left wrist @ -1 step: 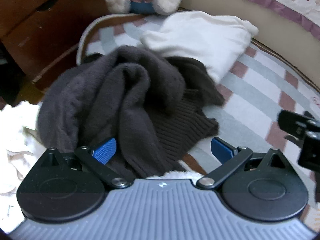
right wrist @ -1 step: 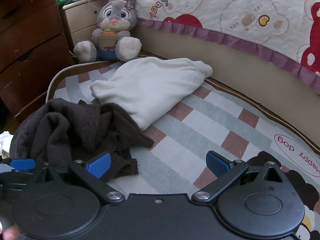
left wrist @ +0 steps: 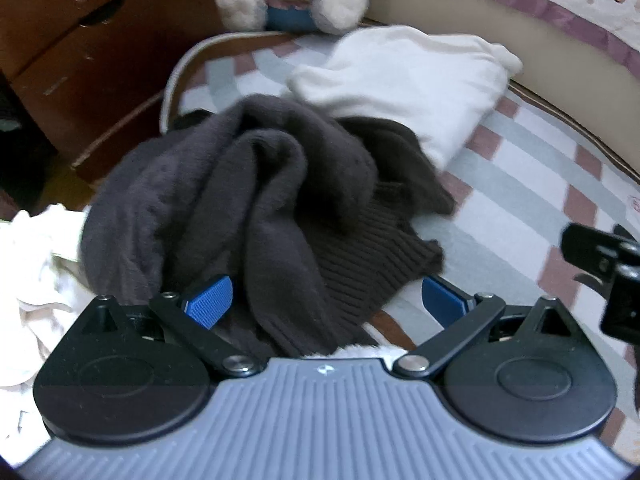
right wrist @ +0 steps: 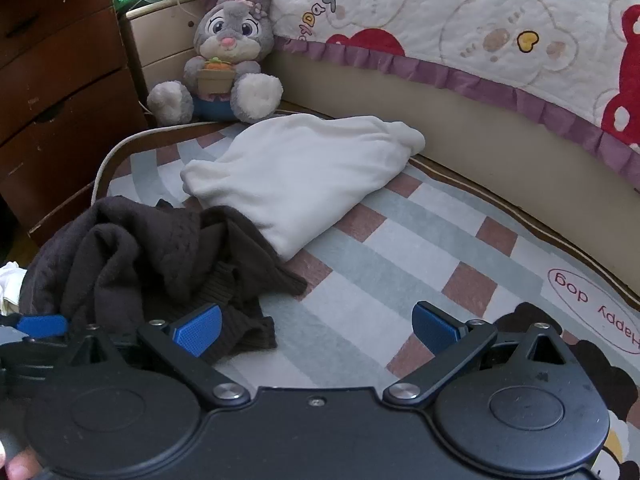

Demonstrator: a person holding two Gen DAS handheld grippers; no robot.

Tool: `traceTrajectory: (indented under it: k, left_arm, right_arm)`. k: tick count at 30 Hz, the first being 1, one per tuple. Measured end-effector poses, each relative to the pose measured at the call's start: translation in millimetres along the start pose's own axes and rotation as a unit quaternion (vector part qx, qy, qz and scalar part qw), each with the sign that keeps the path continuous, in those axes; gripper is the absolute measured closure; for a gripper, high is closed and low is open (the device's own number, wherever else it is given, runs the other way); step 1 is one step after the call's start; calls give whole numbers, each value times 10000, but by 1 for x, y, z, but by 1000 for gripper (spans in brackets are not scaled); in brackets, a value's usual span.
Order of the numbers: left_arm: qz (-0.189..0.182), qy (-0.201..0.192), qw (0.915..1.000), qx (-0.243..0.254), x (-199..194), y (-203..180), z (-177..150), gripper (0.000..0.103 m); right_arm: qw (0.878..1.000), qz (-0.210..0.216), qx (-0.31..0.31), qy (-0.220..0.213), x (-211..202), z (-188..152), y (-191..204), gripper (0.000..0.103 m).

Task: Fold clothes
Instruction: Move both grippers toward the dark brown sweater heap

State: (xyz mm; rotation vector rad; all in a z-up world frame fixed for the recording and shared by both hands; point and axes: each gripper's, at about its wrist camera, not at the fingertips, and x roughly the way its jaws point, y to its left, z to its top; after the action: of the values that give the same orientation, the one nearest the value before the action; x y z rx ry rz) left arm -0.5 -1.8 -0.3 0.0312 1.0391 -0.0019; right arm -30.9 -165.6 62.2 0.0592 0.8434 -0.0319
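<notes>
Checkered mat [right wrist: 400,276] covers the floor beside a bed, and both grippers are low over it. On the left gripper [left wrist: 326,300] the jaws are spread wide, and a fold of the dark sweater [left wrist: 248,200] lies between the two blue pads; whether the pads touch the cloth is hard to tell, because the picture is a little blurred. The near end of the sweater is hidden under the gripper body. On the right gripper [right wrist: 318,326] the jaws are also spread wide and hold nothing; its left pad is just in front of the ribbed hem of the sweater [right wrist: 160,264], and its right pad is over bare mat.

Beyond the sweater lies a folded white garment [right wrist: 304,180], and the sweater overlaps its near corner. Left of the left jaws, a pale heap of cloth [left wrist: 36,272] is cut off by the frame edge. To the right of the right jaws the mat is open until the bed side [right wrist: 500,132]. Far ahead, a plush rabbit [right wrist: 226,68] sits at the mat edge, beside a wooden dresser [right wrist: 60,92].
</notes>
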Motion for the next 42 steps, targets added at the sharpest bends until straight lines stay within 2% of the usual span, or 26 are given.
traceTrajectory:
  k: [2, 5, 7, 13, 17, 42]
  left_arm:
    - [-203, 81, 9998, -23, 0, -2, -1, 0]
    - [-748, 255, 9969, -55, -3, -2, -2, 0]
    - [-784, 201, 9966, -128, -3, 10, -2, 0]
    - [-133, -53, 9999, 6, -12, -11, -28, 0]
    - [-16, -61, 10000, 25, -12, -7, -30, 0]
    - [-50, -147, 9999, 66, -19, -9, -34, 0]
  right_arm:
    - [10000, 9, 13, 38, 0, -1, -1, 0]
    - [9999, 22, 34, 96, 1, -2, -2, 0]
    - [9999, 31, 47, 134, 2, -3, -3, 0]
    - [9999, -12, -12, 106, -2, -5, 0, 0]
    - [9999, -29, 15, 131, -2, -7, 0, 0]
    - [9997, -91, -112, 200, 0, -7, 4, 0]
